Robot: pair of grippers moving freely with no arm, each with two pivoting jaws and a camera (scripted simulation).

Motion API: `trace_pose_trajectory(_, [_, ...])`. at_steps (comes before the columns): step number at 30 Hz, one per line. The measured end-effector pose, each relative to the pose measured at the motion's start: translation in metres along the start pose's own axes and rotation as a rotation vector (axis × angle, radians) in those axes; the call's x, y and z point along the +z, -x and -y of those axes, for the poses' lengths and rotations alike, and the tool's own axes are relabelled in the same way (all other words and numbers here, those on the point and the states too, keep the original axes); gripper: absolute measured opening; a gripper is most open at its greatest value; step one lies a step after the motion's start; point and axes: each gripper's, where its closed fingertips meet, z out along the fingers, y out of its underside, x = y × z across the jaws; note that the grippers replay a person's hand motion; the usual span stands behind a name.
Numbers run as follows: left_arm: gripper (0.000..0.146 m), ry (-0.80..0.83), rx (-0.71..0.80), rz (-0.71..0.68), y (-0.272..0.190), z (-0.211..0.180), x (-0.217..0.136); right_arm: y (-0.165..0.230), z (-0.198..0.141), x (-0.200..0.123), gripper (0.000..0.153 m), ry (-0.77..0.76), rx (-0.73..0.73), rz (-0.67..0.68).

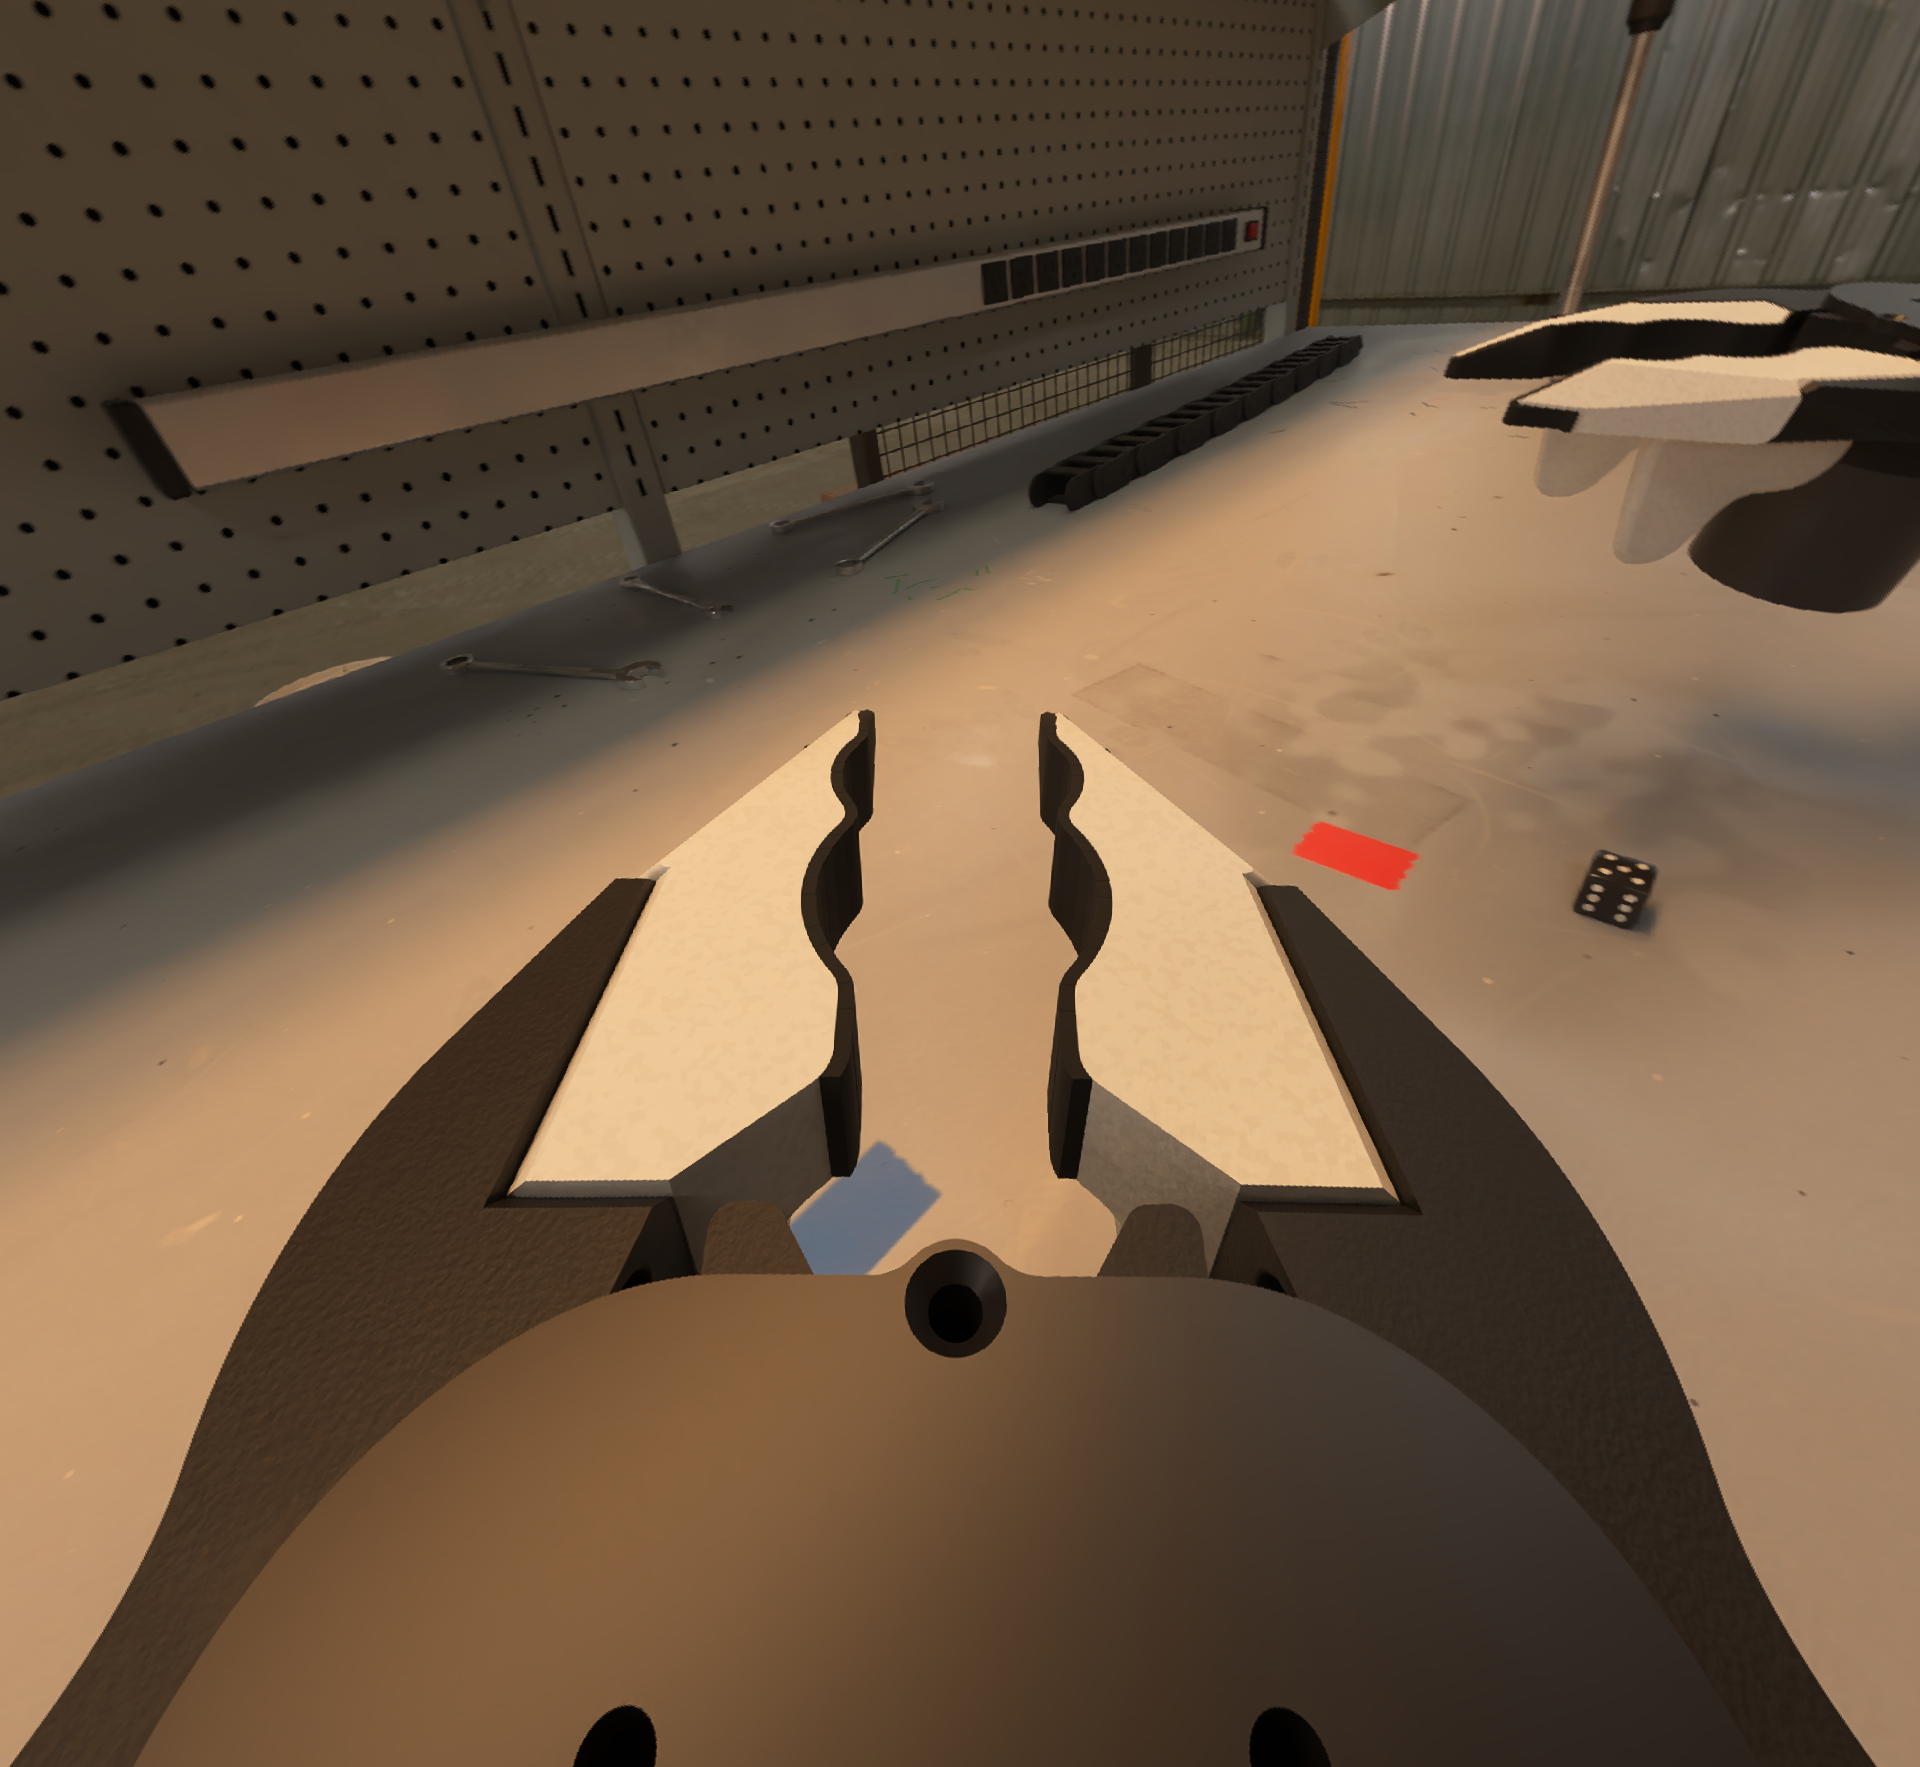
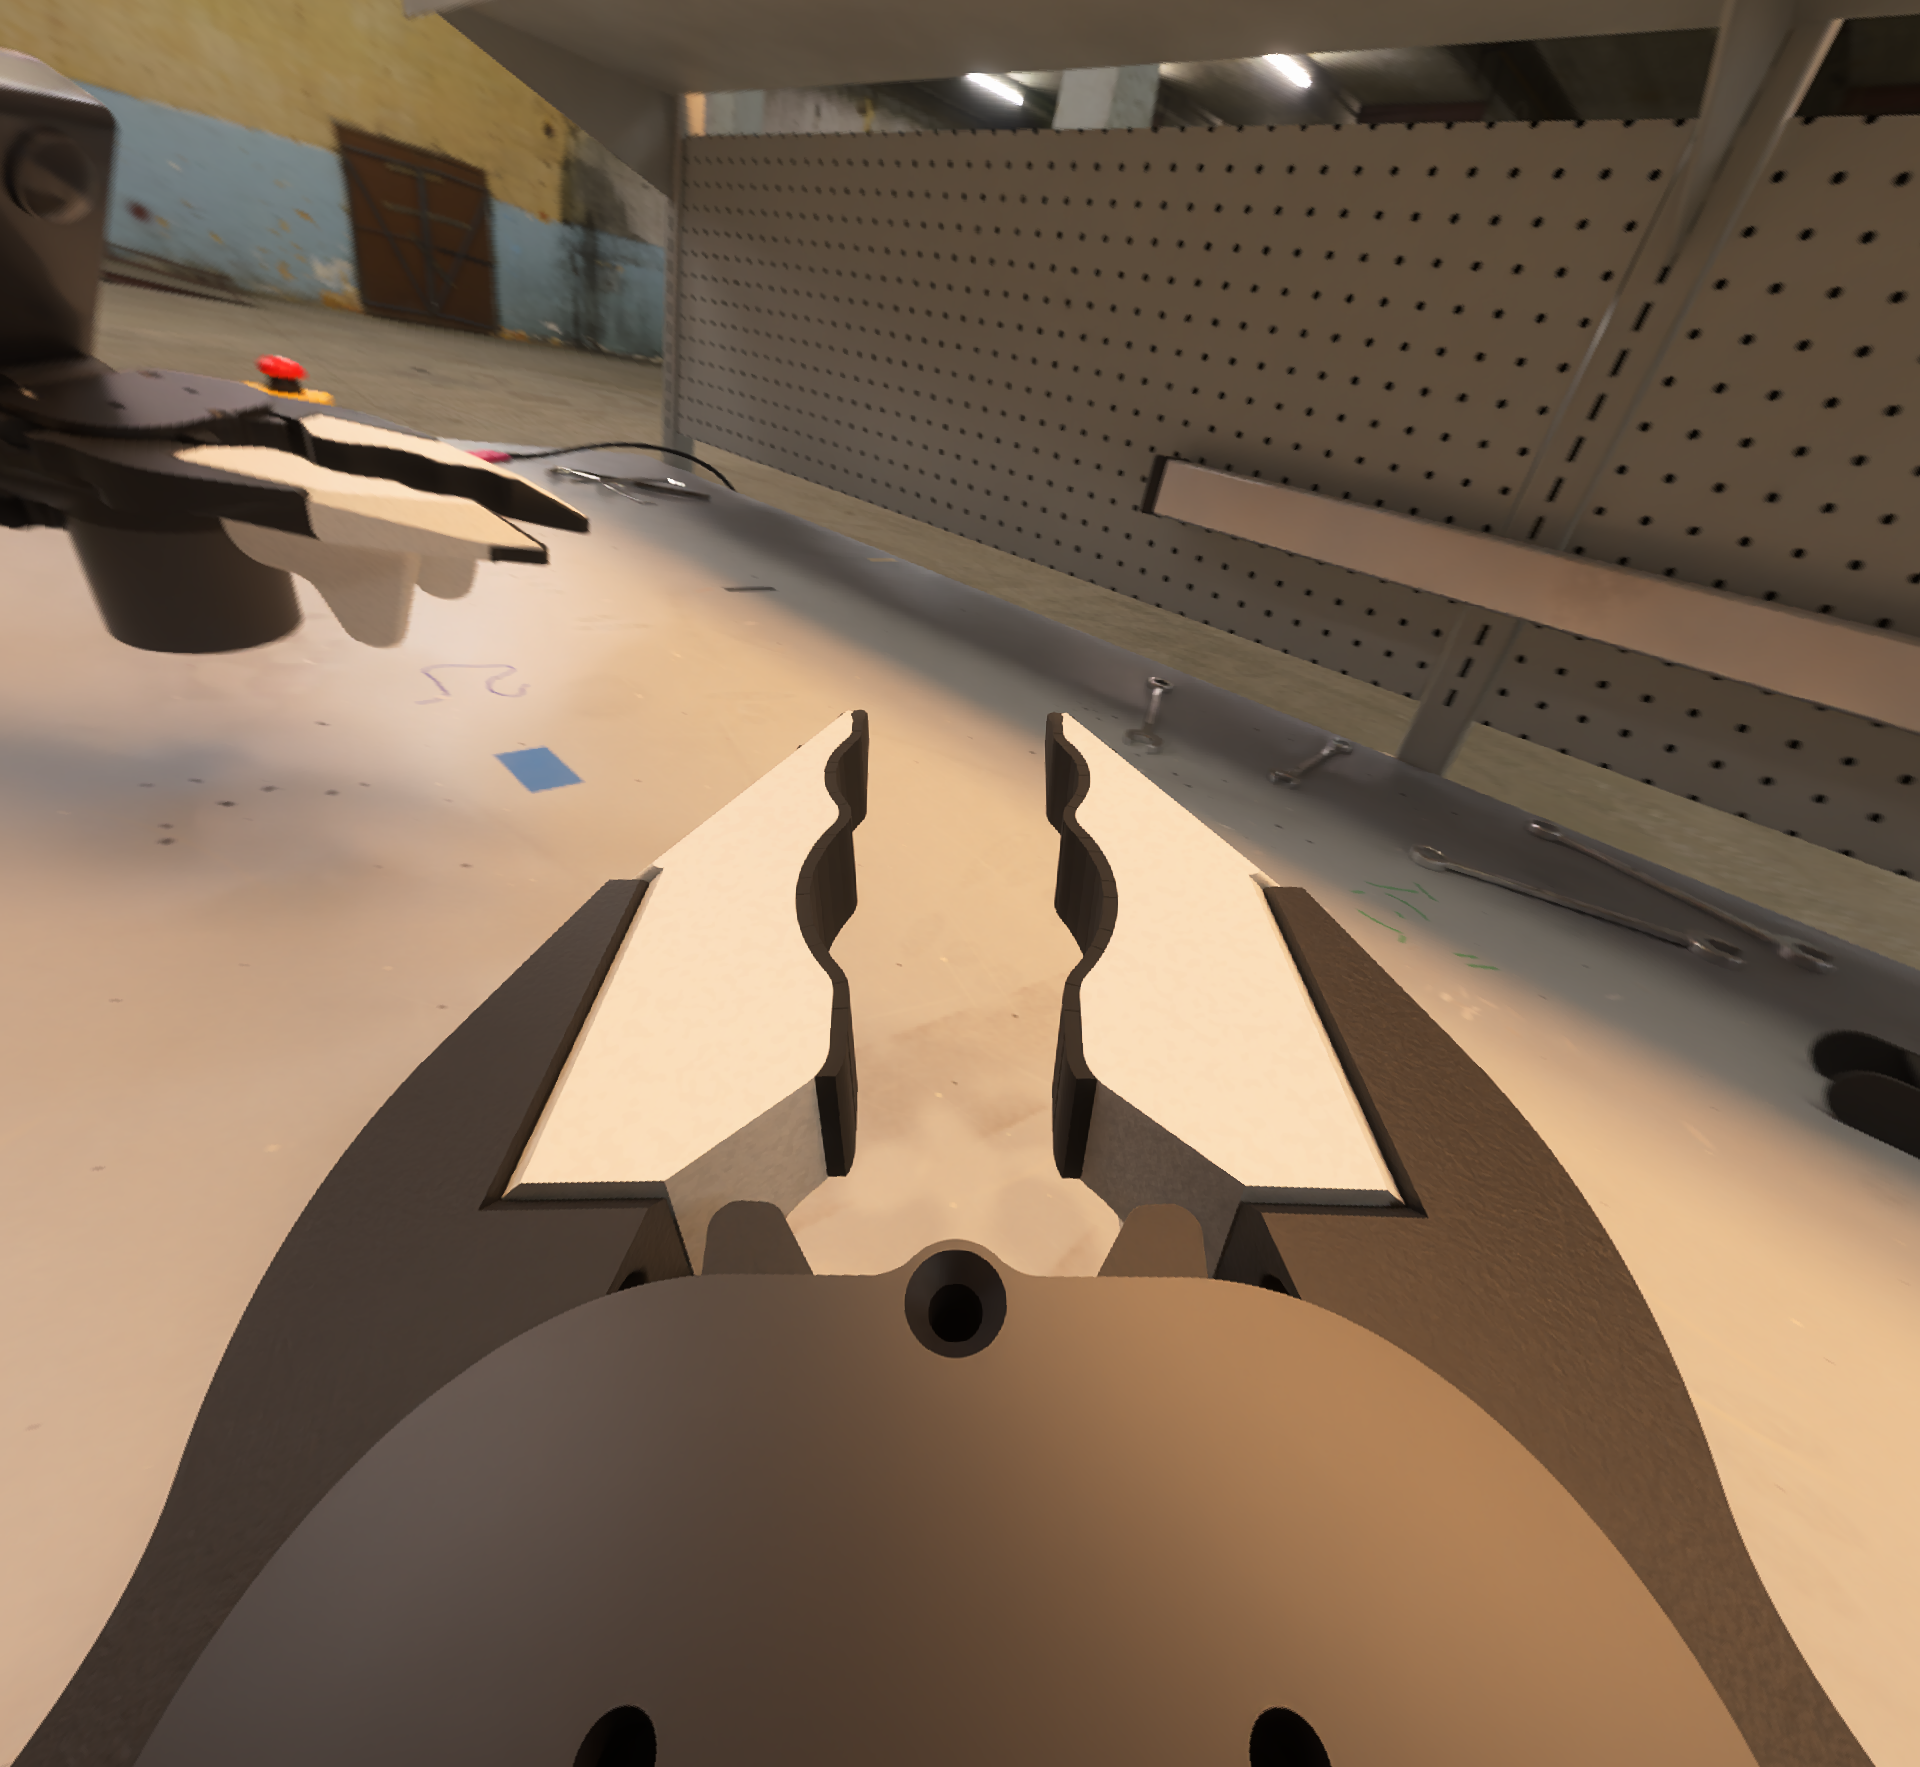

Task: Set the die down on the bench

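A small black die (image 1: 1614, 888) with white pips rests on the tan bench (image 1: 1143, 595) at the right of the left wrist view, just right of a red tape mark (image 1: 1355, 854). My left gripper (image 1: 956, 730) is open and empty, hovering above the bench to the left of the die. My right gripper (image 2: 956, 730) is open and empty; it also shows in the left wrist view (image 1: 1481, 387) far right, above the bench beyond the die. The die is not in the right wrist view. The left gripper shows there at the left (image 2: 556, 533).
A pegboard wall (image 1: 727, 159) with a rail backs the bench. Several wrenches (image 1: 551, 668) and a black cable chain (image 1: 1195, 418) lie along its back edge. A blue tape mark (image 2: 537, 769) lies on the bench. A signal light pole (image 1: 1621, 107) stands far right.
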Motion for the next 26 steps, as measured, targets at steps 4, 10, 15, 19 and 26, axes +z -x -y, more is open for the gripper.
trace_pose_trajectory(4, [0.033, -0.003, 0.037, 0.083, 0.031, 0.008, -0.009, -0.009, -0.005, 0.000, 0.036, 0.018, -0.047, -0.047])
trace_pose_trajectory(10, [0.028, -0.058, 0.026, 0.338, 0.107, 0.021, -0.058, -0.015, -0.002, -0.003, 0.034, 0.009, -0.063, -0.071])
trace_pose_trajectory(15, [0.024, -0.292, 0.020, 0.608, 0.156, 0.061, -0.134, -0.022, 0.002, -0.006, 0.034, -0.009, -0.054, -0.117])
trace_pose_trajectory(19, [0.025, -0.500, 0.099, 0.839, 0.171, 0.093, -0.209, -0.029, 0.000, -0.005, 0.035, -0.021, 0.002, -0.154])
trace_pose_trajectory(26, [0.019, -0.706, 0.145, 0.940, 0.171, 0.115, -0.279, -0.037, -0.010, -0.001, 0.041, 0.008, 0.033, -0.175])
